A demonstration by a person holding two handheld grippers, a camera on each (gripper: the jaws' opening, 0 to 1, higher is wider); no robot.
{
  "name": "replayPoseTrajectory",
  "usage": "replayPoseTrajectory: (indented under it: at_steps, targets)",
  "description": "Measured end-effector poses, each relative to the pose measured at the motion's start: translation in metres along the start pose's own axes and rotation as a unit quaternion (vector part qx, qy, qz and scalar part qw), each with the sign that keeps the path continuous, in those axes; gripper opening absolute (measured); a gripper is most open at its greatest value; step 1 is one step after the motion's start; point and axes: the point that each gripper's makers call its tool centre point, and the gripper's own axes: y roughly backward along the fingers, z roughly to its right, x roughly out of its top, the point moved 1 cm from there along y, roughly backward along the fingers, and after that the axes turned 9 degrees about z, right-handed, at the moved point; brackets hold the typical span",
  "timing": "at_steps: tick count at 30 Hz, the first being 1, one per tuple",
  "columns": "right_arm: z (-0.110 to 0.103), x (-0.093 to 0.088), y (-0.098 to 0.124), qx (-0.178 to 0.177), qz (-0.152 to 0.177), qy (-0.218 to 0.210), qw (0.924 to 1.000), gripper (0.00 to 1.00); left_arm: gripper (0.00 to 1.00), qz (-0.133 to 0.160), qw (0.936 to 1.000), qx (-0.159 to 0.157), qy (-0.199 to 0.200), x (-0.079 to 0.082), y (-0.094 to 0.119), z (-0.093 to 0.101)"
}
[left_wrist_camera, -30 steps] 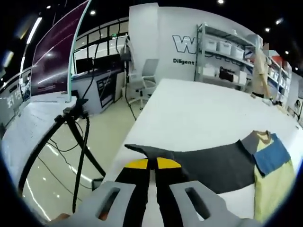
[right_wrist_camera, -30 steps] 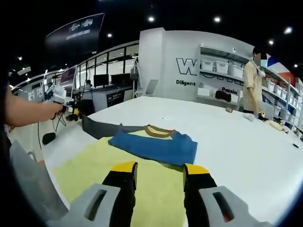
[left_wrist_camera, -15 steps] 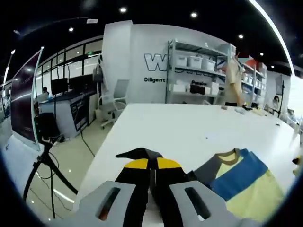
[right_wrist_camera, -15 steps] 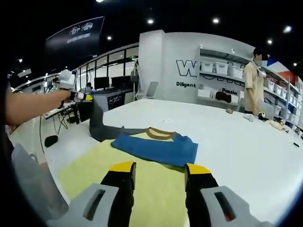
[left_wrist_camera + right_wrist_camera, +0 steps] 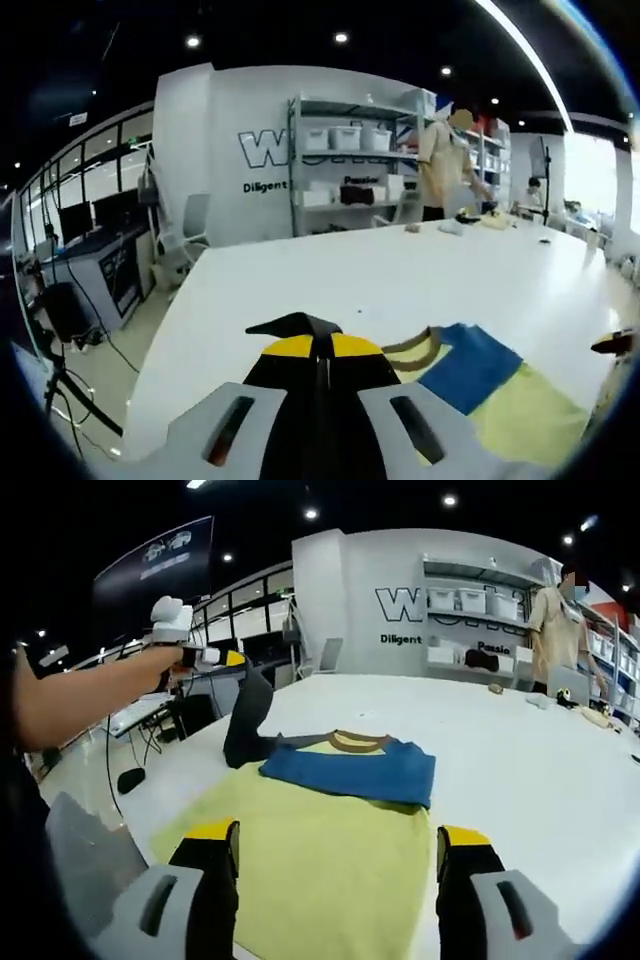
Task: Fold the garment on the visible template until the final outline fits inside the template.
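Note:
A yellow shirt (image 5: 320, 830) lies flat on the white table (image 5: 520, 770), with a brown collar (image 5: 360, 742) and a blue sleeve (image 5: 350, 770) folded across its chest. Its dark grey sleeve (image 5: 250, 720) is lifted off the table, and my left gripper (image 5: 225, 658) is shut on its end, held in a person's hand. In the left gripper view the shut jaws (image 5: 315, 345) pinch that dark sleeve (image 5: 295, 323), with the blue sleeve (image 5: 470, 365) and the yellow body (image 5: 520, 410) beyond on the right. My right gripper (image 5: 338, 845) hovers open over the shirt's lower half, holding nothing.
The table's left edge (image 5: 150, 800) drops to a glossy floor with desks, monitors and an office chair (image 5: 325, 660). A person (image 5: 555, 620) stands by shelves of white bins (image 5: 345, 140) at the back. Small items lie on the far right of the table.
My left gripper has raised the dark grey sleeve off the table and swung it toward the shirt. My right gripper's jaws stand wider apart than before.

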Motion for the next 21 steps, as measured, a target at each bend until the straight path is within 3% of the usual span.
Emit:
replayPoseTrajectory:
  at_steps: [15,21]
  targets:
    - [-0.007,0.001,0.005,0.010,0.010,0.003,0.9999,0.84,0.01,0.010,0.9968,-0.071,-0.035,0.015,-0.023,0.090]
    - [-0.004,0.004,0.006,0.007,0.018,-0.007,0.9998,0.82,0.01,0.007,0.9940,-0.099,-0.045,0.011,-0.038,0.130]
